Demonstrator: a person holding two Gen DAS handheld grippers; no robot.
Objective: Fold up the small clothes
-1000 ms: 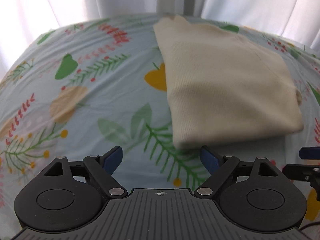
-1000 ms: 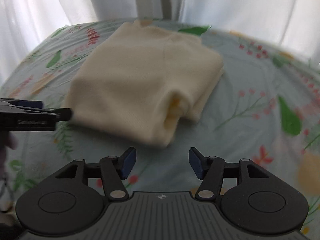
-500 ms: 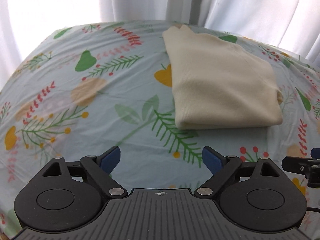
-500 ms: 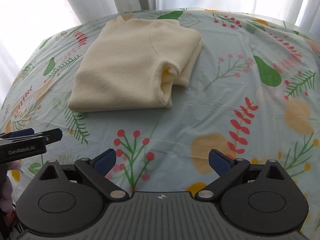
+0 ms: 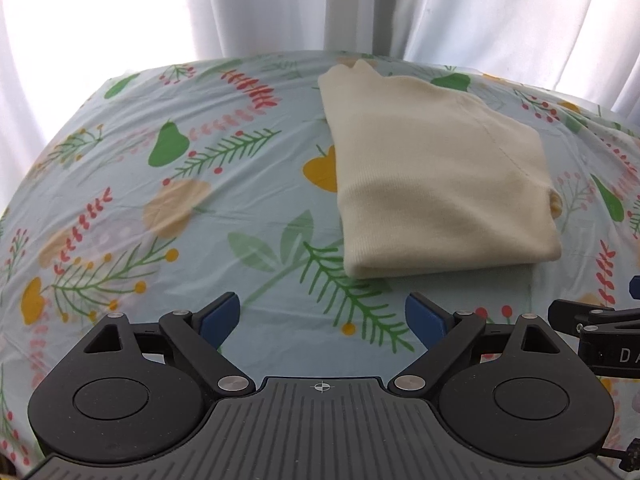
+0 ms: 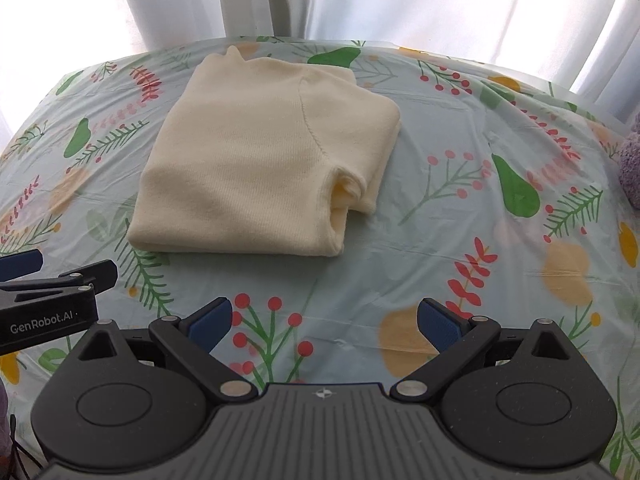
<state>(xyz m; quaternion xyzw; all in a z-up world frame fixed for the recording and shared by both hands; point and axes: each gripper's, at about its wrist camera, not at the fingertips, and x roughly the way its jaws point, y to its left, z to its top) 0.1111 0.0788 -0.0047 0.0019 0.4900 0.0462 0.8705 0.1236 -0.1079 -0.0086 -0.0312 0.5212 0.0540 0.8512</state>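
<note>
- Cream knit sweater (image 5: 436, 176) lies folded into a compact rectangle on the desk, on top of a light-blue floral tablecloth (image 5: 168, 216).
- Left wrist view: sweater sits ahead and to the right of the left gripper (image 5: 322, 316); near folded edge is close to the blue pads but apart from them.
- Left gripper jaws: wide, nothing between them, only tablecloth shows in the gap. They have just been opening a little.
- Right wrist view: same sweater (image 6: 256, 164) sits ahead and slightly left of the right gripper (image 6: 324, 318), well apart from the pads.
- Right gripper jaws: spread wide, nothing held; red berry print of the tablecloth (image 6: 460, 184) shows in the gap. They have just been opening, with nothing between them.
- Fold detail: a curved seam runs across the top layer; on the sweater's right side a tucked sleeve or cuff opening bulges out, layers visibly stacked there. A small peak of fabric sticks out at the far corner.
- Each gripper shows in the other's view: right gripper's arm at the right edge of the left view (image 5: 596, 332), left gripper at the left edge of the right view (image 6: 52, 300), bearing "GenRobot.AI" lettering. Both are off the sweater.
- White curtains (image 6: 360, 0) hang behind the desk, bright with backlight.
- Purple fuzzy item (image 6: 630, 160) at the far right edge of the right view, mostly cut off; cannot tell what it is.
</note>
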